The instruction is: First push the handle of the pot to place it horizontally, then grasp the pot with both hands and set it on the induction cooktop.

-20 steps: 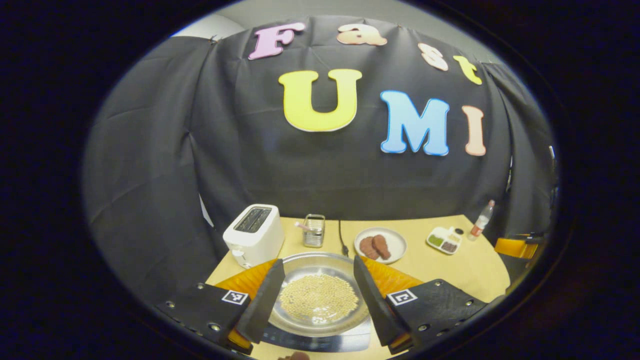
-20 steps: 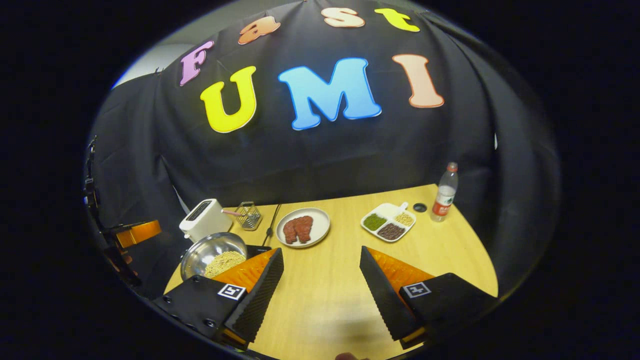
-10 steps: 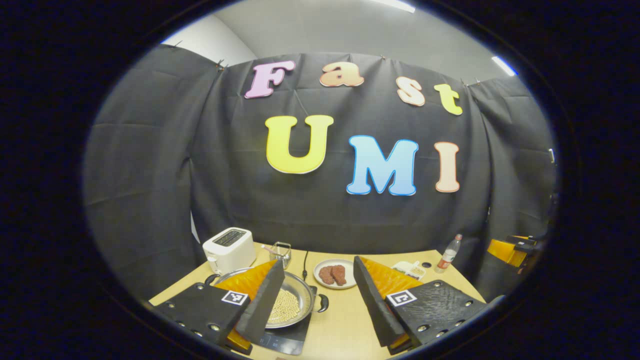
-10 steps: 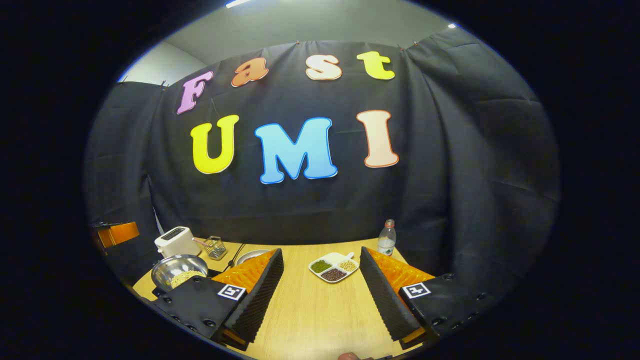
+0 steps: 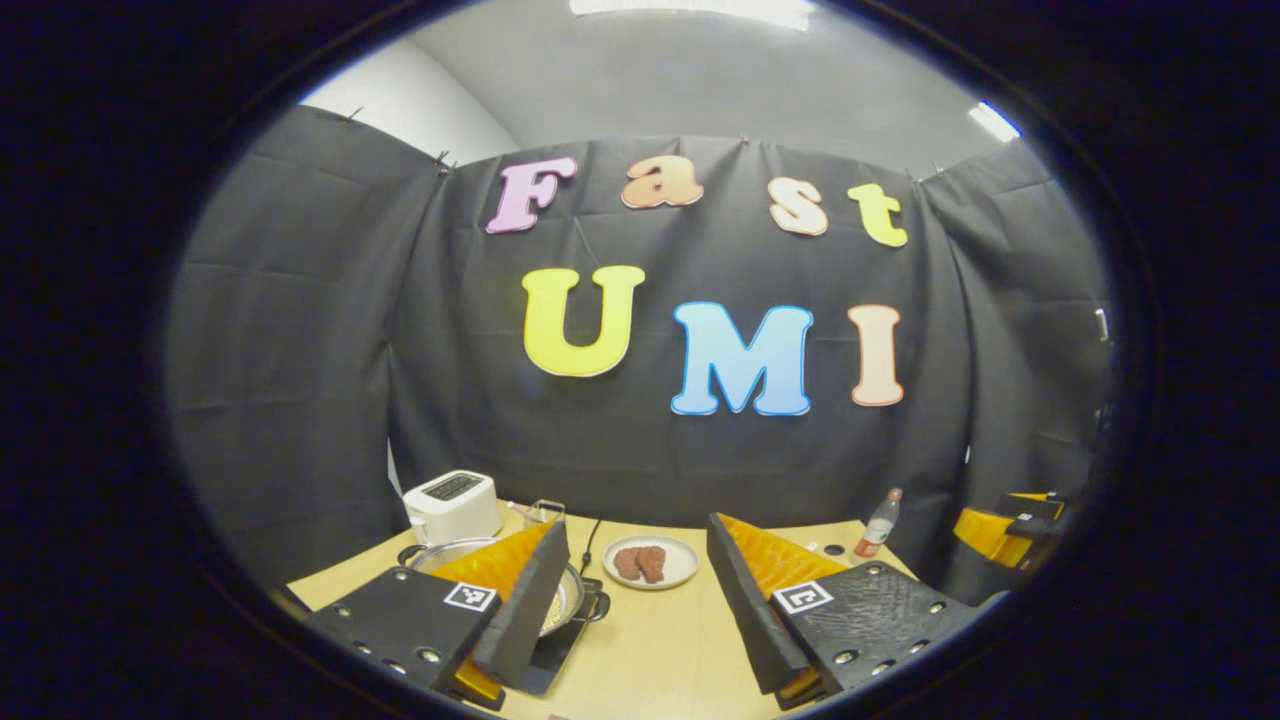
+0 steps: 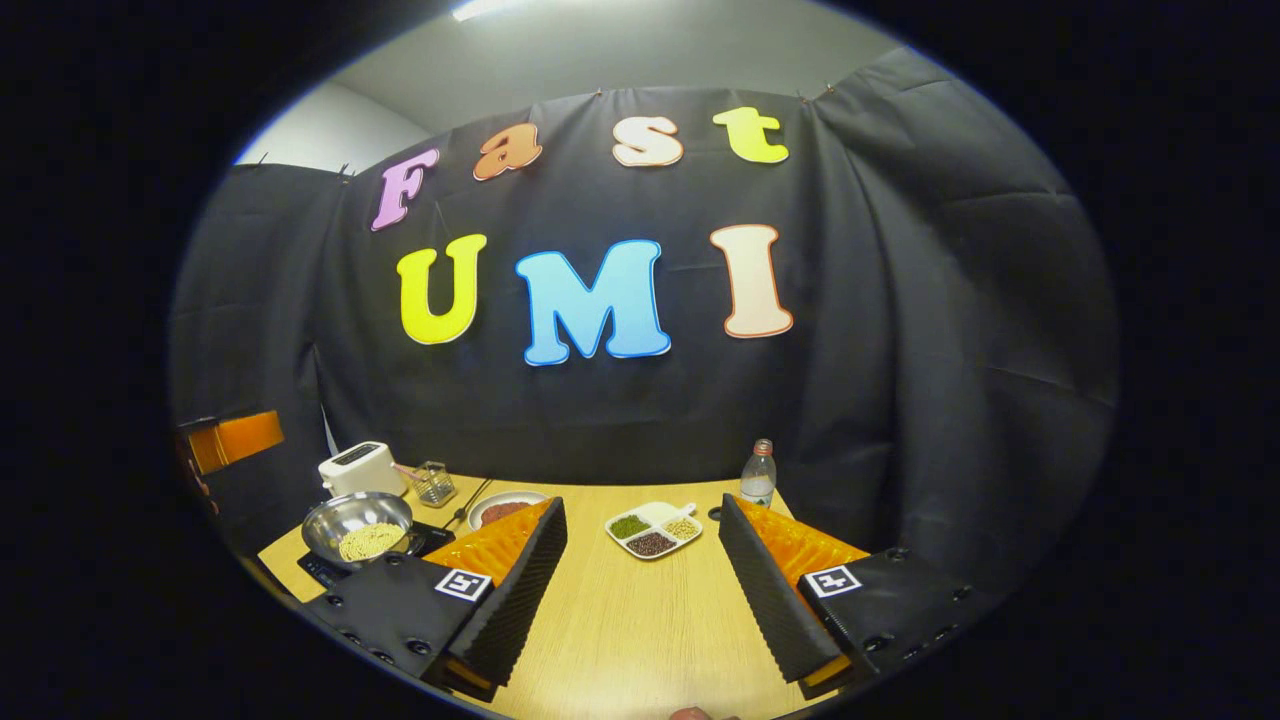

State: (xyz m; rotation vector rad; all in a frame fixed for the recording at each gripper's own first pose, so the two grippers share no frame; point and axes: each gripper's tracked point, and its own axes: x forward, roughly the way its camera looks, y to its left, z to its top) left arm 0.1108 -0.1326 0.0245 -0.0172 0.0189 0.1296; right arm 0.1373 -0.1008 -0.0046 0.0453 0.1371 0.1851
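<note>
Between your left hand-held gripper's (image 5: 630, 600) two fingers you've got bare worktop (image 5: 660, 650), jaws spread wide apart with nothing held. Its left finger (image 5: 520, 600) crosses in front of the pot (image 5: 572, 598), so you catch just a slice of steel rim and the pale beans inside, plus one dark side handle (image 5: 597, 604) poking out toward the middle. That pot sits on the black induction cooktop (image 5: 552, 648), whose corner juts out under the finger. Past it stands a white toaster (image 5: 452, 505), then a small wire basket (image 5: 540, 513) beside it, and a white plate (image 5: 651, 561) with two brown pieces on it. Farther right a clear bottle (image 5: 877, 523) stands near the back edge, and your other gripper hangs well off at the far right edge.

Over on your right hand-held gripper (image 6: 643, 590), fingers are likewise wide apart over open worktop (image 6: 630, 640), gripping nothing. To its left the pot (image 6: 360, 520) rests on the cooktop (image 6: 315, 570), beans heaped in the bowl, well apart from this gripper. Behind it are the toaster (image 6: 360, 467) and the wire basket (image 6: 432, 483), and the plate's (image 6: 500, 505) rim peeks over the left finger. Straight ahead lies a divided tray (image 6: 652, 530) with green, dark and tan fillings, a small dark cap (image 6: 713, 513) just beside it, and the bottle (image 6: 758, 474) standing upright behind
</note>
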